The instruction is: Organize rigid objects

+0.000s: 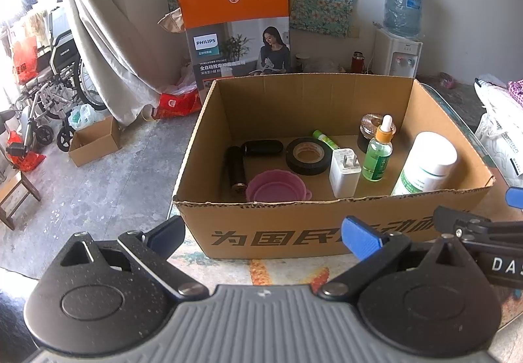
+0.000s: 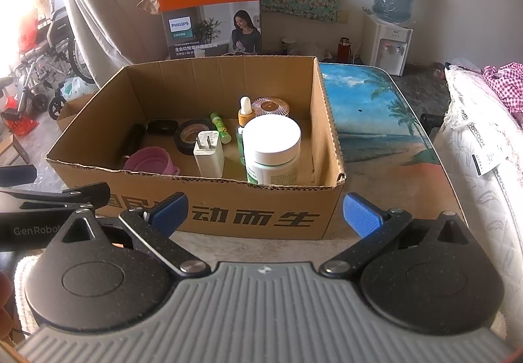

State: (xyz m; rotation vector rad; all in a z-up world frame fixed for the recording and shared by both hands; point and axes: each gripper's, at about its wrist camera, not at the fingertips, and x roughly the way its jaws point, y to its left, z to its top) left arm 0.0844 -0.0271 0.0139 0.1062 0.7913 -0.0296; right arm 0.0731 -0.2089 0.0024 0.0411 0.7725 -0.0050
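Observation:
An open cardboard box (image 1: 294,232) (image 2: 228,219) sits on the table ahead of both grippers. Inside it stand a white-lidded jar (image 1: 428,163) (image 2: 273,147), a green dropper bottle (image 1: 379,153) (image 2: 243,121) and a white charger plug (image 1: 344,171) (image 2: 208,153). A black tape roll (image 1: 309,155) (image 2: 188,135), a pink folding cup (image 1: 278,189) (image 2: 150,160), a black cylinder (image 1: 236,171), a black case (image 1: 261,147), a green tube (image 1: 323,138) and a round ribbed container (image 1: 371,127) (image 2: 273,106) also lie there. My left gripper (image 1: 264,237) and right gripper (image 2: 266,216) are open and empty, just before the box's near wall.
The table (image 2: 385,121) carries a beach-print cover, bare to the right of the box. A tall orange Philips box (image 1: 237,29) stands behind. A water dispenser (image 1: 400,36) is at the back right, a wheelchair (image 1: 52,81) at the left, and bedding (image 2: 483,140) at the right.

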